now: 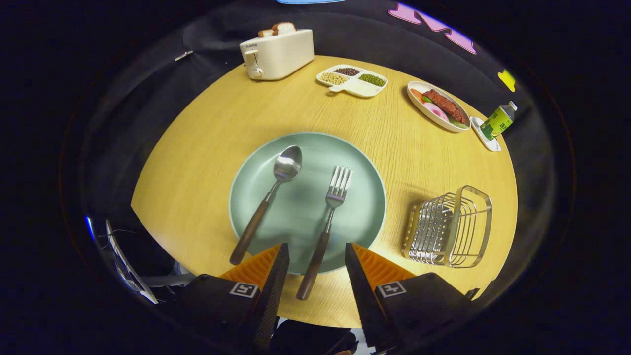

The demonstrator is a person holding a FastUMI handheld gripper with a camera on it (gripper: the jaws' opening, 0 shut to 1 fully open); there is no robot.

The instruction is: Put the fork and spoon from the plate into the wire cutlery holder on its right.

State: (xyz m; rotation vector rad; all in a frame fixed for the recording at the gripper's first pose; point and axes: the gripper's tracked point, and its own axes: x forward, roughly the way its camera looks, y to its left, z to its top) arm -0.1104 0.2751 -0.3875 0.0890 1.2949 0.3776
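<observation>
On the round wooden table (207,162) a pale green plate (362,172) is seen just ahead of the gripper (315,259), whose fingers are spread wide and have hold of nothing. The fork (329,217) is laid on the plate with its tines toward 12 o'clock and its dark handle running back over the near rim, so that the handle end lies between the two fingers without being touched by either. The spoon (268,197) is placed at 9 o'clock of the fork, bowl toward 12 o'clock, handle overhanging the rim outside the left finger. The wire cutlery holder (448,227) is stood at 3 o'clock of the plate, apart from it and apparently empty.

The approach to the fork is judged to be the step in hand. It is recommended that the fingers be lowered squarely about the overhanging handle, where clearance above the table is offered, and closed only once both sides are bracketed evenly. A tilted closure is judged likely to spin the fork.
</observation>
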